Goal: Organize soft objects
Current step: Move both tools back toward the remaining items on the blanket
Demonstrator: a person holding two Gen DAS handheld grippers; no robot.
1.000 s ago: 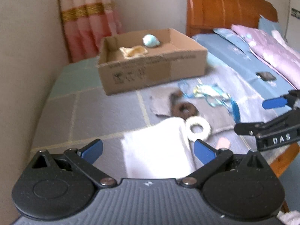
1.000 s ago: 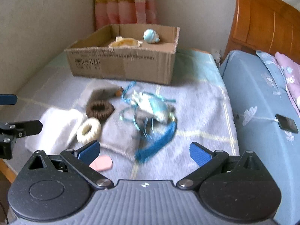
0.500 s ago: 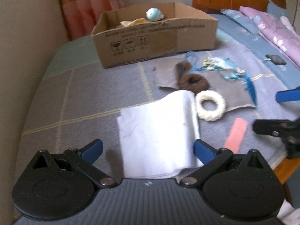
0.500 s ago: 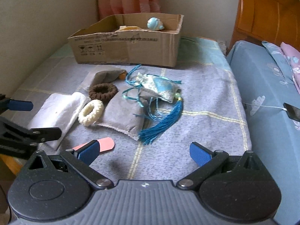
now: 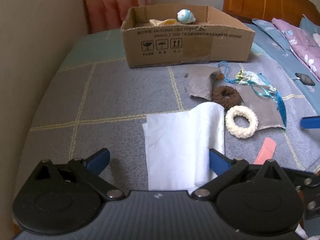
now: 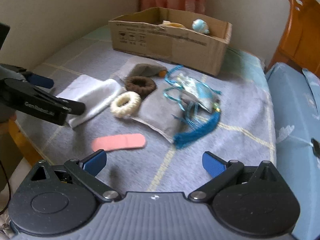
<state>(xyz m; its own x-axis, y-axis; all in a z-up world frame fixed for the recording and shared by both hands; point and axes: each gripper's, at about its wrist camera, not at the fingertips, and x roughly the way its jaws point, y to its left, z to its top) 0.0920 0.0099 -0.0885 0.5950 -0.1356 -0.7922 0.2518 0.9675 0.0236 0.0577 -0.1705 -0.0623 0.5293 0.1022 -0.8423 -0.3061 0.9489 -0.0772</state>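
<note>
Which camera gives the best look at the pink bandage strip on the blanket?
The right wrist view. There the pink bandage strip lies whole and flat on the blanket, just ahead of the open right gripper. In the left wrist view the strip sits at the right edge, foreshortened, with its near end hidden behind the gripper body.

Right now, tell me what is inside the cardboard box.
In the cardboard box, a small blue-and-white plush toy and a crumpled cream-yellow soft item show above the rim. The near wall hides the floor and anything lower.
</note>
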